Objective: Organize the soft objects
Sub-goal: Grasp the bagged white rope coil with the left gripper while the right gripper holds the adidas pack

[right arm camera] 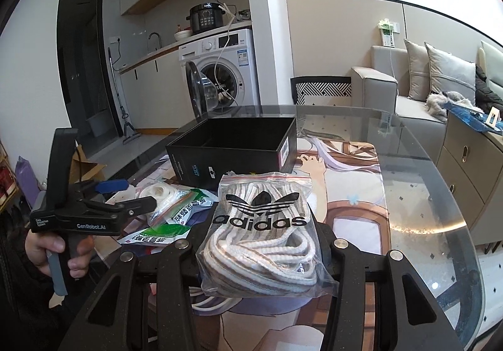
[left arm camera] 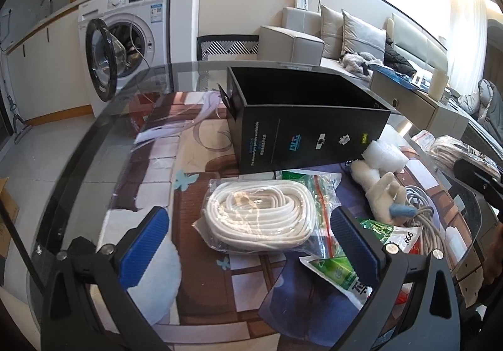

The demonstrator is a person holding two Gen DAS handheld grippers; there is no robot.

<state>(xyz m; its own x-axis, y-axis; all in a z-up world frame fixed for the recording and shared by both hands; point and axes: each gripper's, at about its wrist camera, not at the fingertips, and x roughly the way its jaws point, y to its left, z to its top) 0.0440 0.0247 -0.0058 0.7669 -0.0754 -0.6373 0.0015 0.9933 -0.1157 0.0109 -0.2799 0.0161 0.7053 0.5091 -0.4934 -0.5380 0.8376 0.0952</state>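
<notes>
Right tongs (right arm camera: 264,256): clamped on bagged adidas laces (right arm camera: 261,238), lower centre; light, limp, slippery; grip mid-bag. Left tongs (left arm camera: 248,244): apart.

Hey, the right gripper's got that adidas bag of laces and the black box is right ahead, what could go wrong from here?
1. The right gripper pinches the adidas lace bag by slippery clear plastic; most of the bag sticks out past the jaws, so it may slide free.
2. The black box looks light and empty; the bag snagging its rim could shove or tip it.
3. The open left gripper hovers near the box and could get in the way.
</notes>
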